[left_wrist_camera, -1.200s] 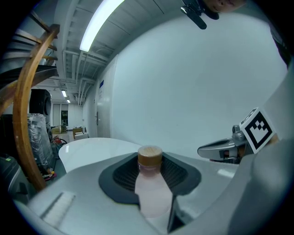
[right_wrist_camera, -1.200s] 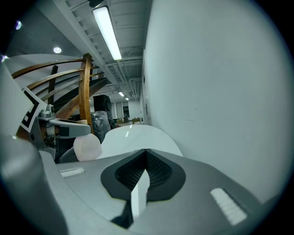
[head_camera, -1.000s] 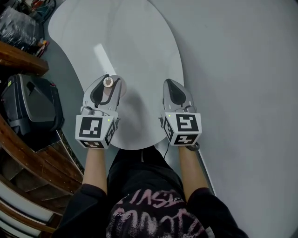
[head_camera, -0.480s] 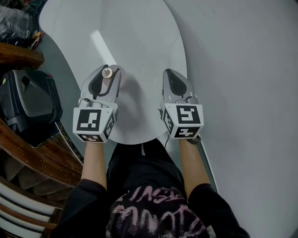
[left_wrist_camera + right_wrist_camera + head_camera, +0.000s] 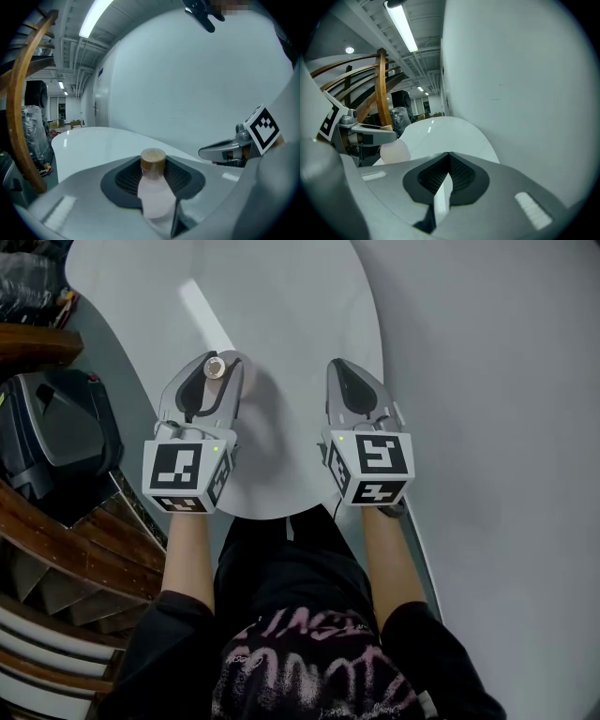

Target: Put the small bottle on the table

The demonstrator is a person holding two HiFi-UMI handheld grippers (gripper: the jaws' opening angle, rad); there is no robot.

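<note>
**Small bottle pinched in the left tongs**

The left gripper (image 5: 217, 371) pinches the small bottle (image 5: 153, 190) between its jaws, wooden cap up. To its right, the right gripper (image 5: 345, 371) has its jaws pressed together, empty. The white table (image 5: 281, 315) lies beneath and ahead of both.

Left claw (image 5: 221, 364) clamps the small bottle (image 5: 153, 185); right claw (image 5: 338, 367), jaws together, hovers alongside.

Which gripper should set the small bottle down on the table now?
Left. The left gripper is shut on the small bottle over the white table; the right gripper is shut and empty beside it.
</note>
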